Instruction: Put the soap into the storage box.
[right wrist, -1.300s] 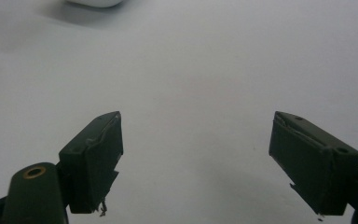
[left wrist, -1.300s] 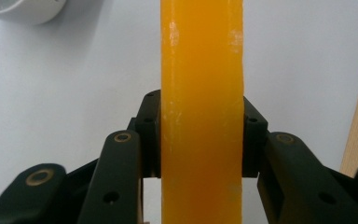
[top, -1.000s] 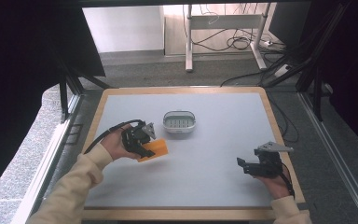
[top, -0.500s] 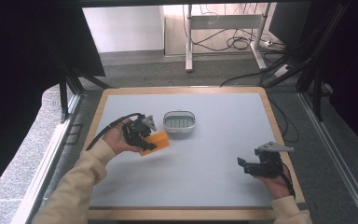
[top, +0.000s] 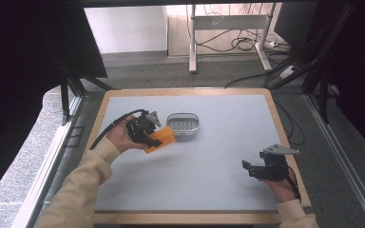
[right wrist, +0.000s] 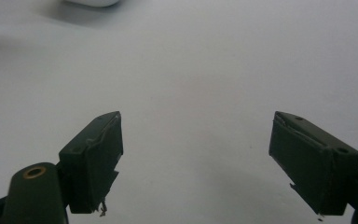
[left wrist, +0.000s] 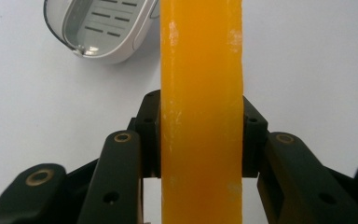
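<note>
An orange soap bar (top: 160, 139) (left wrist: 201, 107) hangs above the table, and my left gripper (top: 153, 138) (left wrist: 200, 135) is shut on it, one jaw on each flat side. Just right of it in the high view sits a pale grey soap dish (top: 183, 125) with a slotted floor; the left gripper view has the soap dish (left wrist: 100, 28) at its upper left. My right gripper (top: 247, 169) (right wrist: 196, 158) is held low over the table's right front part, jaws wide open with bare table between them.
The white table (top: 218, 156) has a wooden rim. A black frame leg (top: 66, 97) stands off the left edge and another frame leg (top: 322, 95) off the right. A desk base with cables (top: 247, 42) lies on the floor beyond the far edge.
My left gripper has carried the soap bar up and to the right, closer to the soap dish. The right gripper has stayed where it was.
</note>
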Demonstrator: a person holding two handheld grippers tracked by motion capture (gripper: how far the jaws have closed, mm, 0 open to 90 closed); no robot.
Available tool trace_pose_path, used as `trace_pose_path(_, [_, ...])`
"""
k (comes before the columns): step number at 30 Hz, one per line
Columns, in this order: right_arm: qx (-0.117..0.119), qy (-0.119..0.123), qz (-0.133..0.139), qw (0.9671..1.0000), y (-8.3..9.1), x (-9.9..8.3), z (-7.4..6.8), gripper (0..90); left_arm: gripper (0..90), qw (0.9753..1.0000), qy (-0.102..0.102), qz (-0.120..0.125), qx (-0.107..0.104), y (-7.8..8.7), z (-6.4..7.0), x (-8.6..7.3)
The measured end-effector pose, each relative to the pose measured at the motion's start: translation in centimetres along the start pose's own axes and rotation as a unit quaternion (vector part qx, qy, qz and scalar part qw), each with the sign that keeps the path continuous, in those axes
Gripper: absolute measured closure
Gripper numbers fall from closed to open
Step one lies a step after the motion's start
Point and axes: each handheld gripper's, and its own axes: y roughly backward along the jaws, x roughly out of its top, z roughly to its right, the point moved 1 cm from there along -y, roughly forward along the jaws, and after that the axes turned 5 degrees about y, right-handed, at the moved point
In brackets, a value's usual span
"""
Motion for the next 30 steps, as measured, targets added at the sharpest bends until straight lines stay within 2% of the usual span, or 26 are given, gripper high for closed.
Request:
trace_pose_path(6, [-0.001, -0.001, -0.001, 1.0, 0.0, 0.0, 0.1, 17.8, 62.0, 0.9999, -0.01, 0.004, -0.004, 0.2, -0.6, 0.8])
trace_pose_path(11, [0.0, -0.001, 0.001, 1.0, 0.0, 0.0, 0.0, 17.8, 62.0, 0.9999, -0.017, 0.0, 0.001, 0.3, -0.8, 1.7])
trace_pose_path(16, [0.002, -0.003, 0.002, 1.0, 0.1, 0.0, 0.1, 17.8, 62.0, 0.9997, -0.023, 0.005, -0.005, 0.4, -1.2, 2.3])
trace_pose_path(19, [0.002, -0.002, 0.004, 1.0, 0.1, 0.0, 0.0, 17.9, 62.0, 0.9995, -0.033, -0.002, -0.002, 0.3, -1.4, 2.7])
trace_pose_path(27, [0.001, -0.002, 0.003, 1.0, 0.1, 0.0, 0.1, 17.9, 62.0, 0.9993, -0.038, -0.005, -0.003, 0.2, -2.0, 3.7])
trace_pose_path(30, [0.001, -0.001, 0.002, 1.0, 0.1, 0.0, 0.1, 17.8, 62.0, 0.999, -0.042, -0.004, -0.01, 0.2, -2.3, 4.1])
